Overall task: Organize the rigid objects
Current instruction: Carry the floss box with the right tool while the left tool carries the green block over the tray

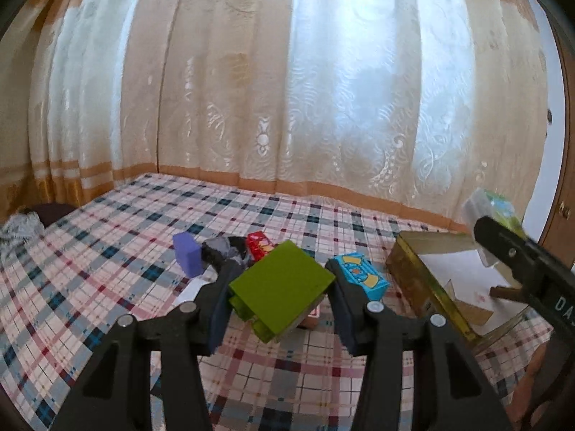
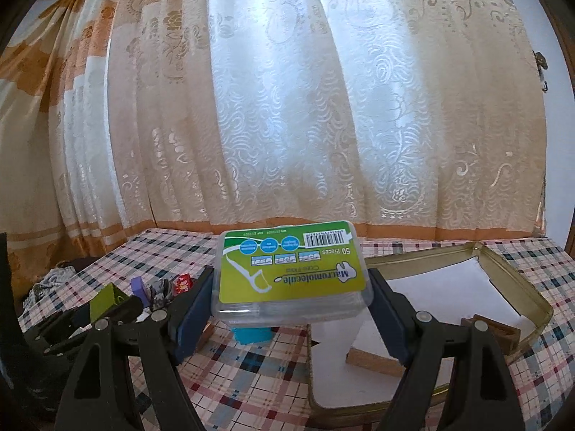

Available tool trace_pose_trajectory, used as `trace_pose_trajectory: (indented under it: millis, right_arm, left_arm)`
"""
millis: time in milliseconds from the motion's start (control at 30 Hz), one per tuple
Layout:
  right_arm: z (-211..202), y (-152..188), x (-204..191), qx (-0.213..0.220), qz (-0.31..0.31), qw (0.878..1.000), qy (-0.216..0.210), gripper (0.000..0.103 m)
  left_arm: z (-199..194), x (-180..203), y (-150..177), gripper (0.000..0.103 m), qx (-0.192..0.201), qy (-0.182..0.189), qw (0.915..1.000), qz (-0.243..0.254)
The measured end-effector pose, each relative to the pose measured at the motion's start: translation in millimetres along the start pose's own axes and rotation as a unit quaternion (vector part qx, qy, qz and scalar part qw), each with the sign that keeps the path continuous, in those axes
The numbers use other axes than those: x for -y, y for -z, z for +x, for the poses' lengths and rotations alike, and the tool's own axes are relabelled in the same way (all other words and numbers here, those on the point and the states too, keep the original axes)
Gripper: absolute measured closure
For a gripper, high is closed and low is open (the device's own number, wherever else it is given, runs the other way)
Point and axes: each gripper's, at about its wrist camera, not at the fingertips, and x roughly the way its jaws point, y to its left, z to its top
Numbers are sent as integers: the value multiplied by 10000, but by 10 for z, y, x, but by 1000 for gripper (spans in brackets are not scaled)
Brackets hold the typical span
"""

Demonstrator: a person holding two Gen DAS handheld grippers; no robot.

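Observation:
My left gripper (image 1: 278, 287) is shut on a flat olive-green box (image 1: 284, 287) and holds it tilted above the plaid cloth. My right gripper (image 2: 291, 283) is shut on a clear plastic floss-pick box with a green label (image 2: 291, 273), held above the left edge of the gold tin tray (image 2: 532, 309). In the left wrist view the tray (image 1: 424, 287) lies at the right, with the right gripper and floss box (image 1: 492, 208) over it. A blue box (image 1: 363, 274), a red box (image 1: 258, 244), a purple block (image 1: 187, 253) and a dark crumpled wrapper (image 1: 219, 248) lie on the cloth.
The plaid-covered bed (image 1: 107, 287) runs back to cream curtains (image 1: 287, 89). The tray holds white paper (image 2: 431, 287), a wooden strip (image 2: 373, 357) and a small brown block (image 2: 492, 330). A bundle of cloth (image 1: 18, 230) lies at the far left edge.

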Motion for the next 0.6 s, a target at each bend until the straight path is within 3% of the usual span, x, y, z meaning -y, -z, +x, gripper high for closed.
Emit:
trace_pose_trajectory:
  millis: [600]
  right_arm:
    - [-104, -6, 610, 38, 162, 9976, 676, 20]
  left_arm:
    - [16, 729, -184, 54, 221, 439, 9976, 485]
